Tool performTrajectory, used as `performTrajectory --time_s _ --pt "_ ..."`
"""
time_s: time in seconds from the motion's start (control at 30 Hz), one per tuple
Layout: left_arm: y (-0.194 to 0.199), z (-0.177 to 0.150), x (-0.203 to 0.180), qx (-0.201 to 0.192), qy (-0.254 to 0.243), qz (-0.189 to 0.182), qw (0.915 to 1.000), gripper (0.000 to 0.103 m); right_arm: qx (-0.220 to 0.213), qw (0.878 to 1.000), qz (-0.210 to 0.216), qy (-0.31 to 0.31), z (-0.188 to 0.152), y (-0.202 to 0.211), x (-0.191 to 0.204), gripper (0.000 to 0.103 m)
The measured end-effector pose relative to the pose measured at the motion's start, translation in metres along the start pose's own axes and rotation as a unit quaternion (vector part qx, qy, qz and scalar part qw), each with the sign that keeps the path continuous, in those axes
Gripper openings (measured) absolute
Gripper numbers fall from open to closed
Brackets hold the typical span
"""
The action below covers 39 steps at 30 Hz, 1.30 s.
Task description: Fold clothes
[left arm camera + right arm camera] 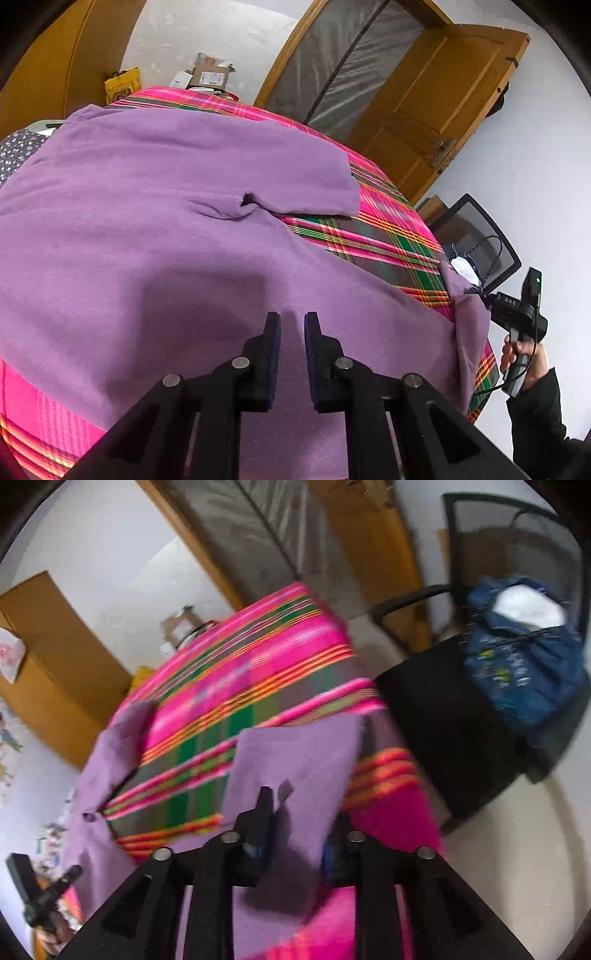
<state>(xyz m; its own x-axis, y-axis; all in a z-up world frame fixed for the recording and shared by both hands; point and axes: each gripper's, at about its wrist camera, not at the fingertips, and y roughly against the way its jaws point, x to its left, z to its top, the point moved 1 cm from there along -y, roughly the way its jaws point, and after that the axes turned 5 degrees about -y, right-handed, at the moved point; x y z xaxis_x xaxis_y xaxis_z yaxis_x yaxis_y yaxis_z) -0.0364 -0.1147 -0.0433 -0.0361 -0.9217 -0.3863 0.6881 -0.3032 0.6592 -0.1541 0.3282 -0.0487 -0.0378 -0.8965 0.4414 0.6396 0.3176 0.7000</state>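
Left gripper (291,325): hovers above the purple cloth near its close edge; jaws a little apart with nothing between them.
Purple garment (166,221): spread flat across most of the plaid cover, one short sleeve (303,177) lying out to the right, a small fold at the armpit.
Plaid cover (388,236): pink, green and orange stripes, showing past the garment to the right and at the near left corner.
Boxes (210,75): piled against the white wall beyond the far end.
Door (443,99): wooden, standing open at the upper right.
Right gripper (476,290): in the left view its tip meets the garment's right corner, which is raised off the cover; the right view is blurred, with purple cloth between the spread fingers (264,812), so I cannot tell whether it is clamped.
Hand (524,358): dark-sleeved, gripping the right handle.
Chair (461,709): black, just beside the cover, holding a blue bag (524,664).
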Motion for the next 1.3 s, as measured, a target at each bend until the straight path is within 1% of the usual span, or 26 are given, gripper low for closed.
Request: performTrajectory --time_s 0.07,0.13,0.2,0.23,0.27,0.3,0.33,0.4,0.53,0.63,0.77,0.83,0.87,0.93,0.97,1.0,1.1,1.13,1.23,1.3 --pt "-0.002 0.001 -0.005 0.002 -0.004 -0.002 1.0 0.013 -0.022 0.999 -0.031 0.023 0.001 0.014 0.005 0.038" --pt "-0.004 0.001 -0.009 0.003 -0.008 -0.003 1.0 0.013 -0.043 0.996 -0.062 0.047 0.003 0.027 0.011 0.038" --pt "-0.005 0.001 -0.012 0.005 -0.01 -0.004 0.9999 0.013 -0.063 0.991 -0.077 0.084 0.005 0.038 0.029 0.038" --pt "-0.007 0.0 -0.013 0.007 -0.011 -0.004 0.9999 0.013 -0.061 0.991 -0.075 0.097 0.006 0.035 0.036 0.039" --pt "-0.008 0.0 -0.014 0.008 -0.011 -0.004 0.9999 0.013 -0.059 0.99 -0.072 0.109 0.008 0.033 0.044 0.043" --pt "-0.008 -0.001 -0.015 0.009 -0.011 -0.004 0.9999 0.013 -0.056 0.989 -0.069 0.122 0.009 0.029 0.051 0.045" --pt "-0.009 -0.001 -0.015 0.01 -0.012 -0.003 0.9999 0.013 -0.036 0.988 -0.059 0.135 0.01 0.02 0.061 0.045" --pt "-0.008 -0.001 -0.016 0.012 -0.011 -0.002 0.9999 0.013 -0.003 0.986 -0.061 0.154 0.008 0.003 0.071 0.045" --pt "-0.004 -0.002 -0.018 0.008 -0.013 0.001 0.9999 0.013 0.039 0.982 -0.079 0.168 0.011 -0.037 0.078 0.045" --pt "-0.002 -0.004 -0.015 0.007 -0.009 0.005 0.9999 0.013 0.057 0.98 -0.095 0.165 0.014 -0.059 0.075 0.045" --pt "-0.002 -0.004 -0.011 0.006 -0.001 0.009 0.9999 0.013 0.072 0.977 -0.1 0.173 0.013 -0.072 0.076 0.045" --pt "-0.002 -0.004 -0.011 0.006 0.0 0.007 1.0 0.013 0.073 0.974 -0.106 0.186 0.012 -0.075 0.079 0.045" --pt "-0.003 -0.004 -0.011 0.007 -0.001 0.006 1.0 0.013 0.073 0.972 -0.109 0.194 0.011 -0.076 0.08 0.044" --pt "-0.003 -0.005 -0.013 0.006 -0.003 0.004 1.0 0.013 0.073 0.97 -0.112 0.203 0.01 -0.075 0.081 0.034" --pt "-0.003 -0.005 -0.014 0.006 -0.003 0.002 1.0 0.013 0.072 0.969 -0.113 0.207 0.01 -0.075 0.082 0.024" --pt "-0.003 -0.005 -0.014 0.006 -0.003 0.001 1.0 0.013 0.072 0.969 -0.113 0.208 0.01 -0.075 0.081 0.011" --pt "-0.001 -0.006 -0.014 0.004 -0.003 -0.001 1.0 0.013 0.072 0.971 -0.107 0.203 0.013 -0.073 0.08 0.004" --pt "0.0 -0.006 -0.014 0.002 -0.004 -0.001 1.0 0.013 0.067 0.973 -0.098 0.196 0.017 -0.071 0.078 0.004" --pt "0.004 -0.005 -0.016 -0.001 -0.006 0.0 1.0 0.013 0.037 0.982 -0.053 0.178 0.028 -0.055 0.081 0.004" --pt "0.005 -0.005 -0.017 -0.002 -0.006 0.0 1.0 0.013 -0.005 0.985 -0.021 0.172 0.04 -0.034 0.089 0.004"
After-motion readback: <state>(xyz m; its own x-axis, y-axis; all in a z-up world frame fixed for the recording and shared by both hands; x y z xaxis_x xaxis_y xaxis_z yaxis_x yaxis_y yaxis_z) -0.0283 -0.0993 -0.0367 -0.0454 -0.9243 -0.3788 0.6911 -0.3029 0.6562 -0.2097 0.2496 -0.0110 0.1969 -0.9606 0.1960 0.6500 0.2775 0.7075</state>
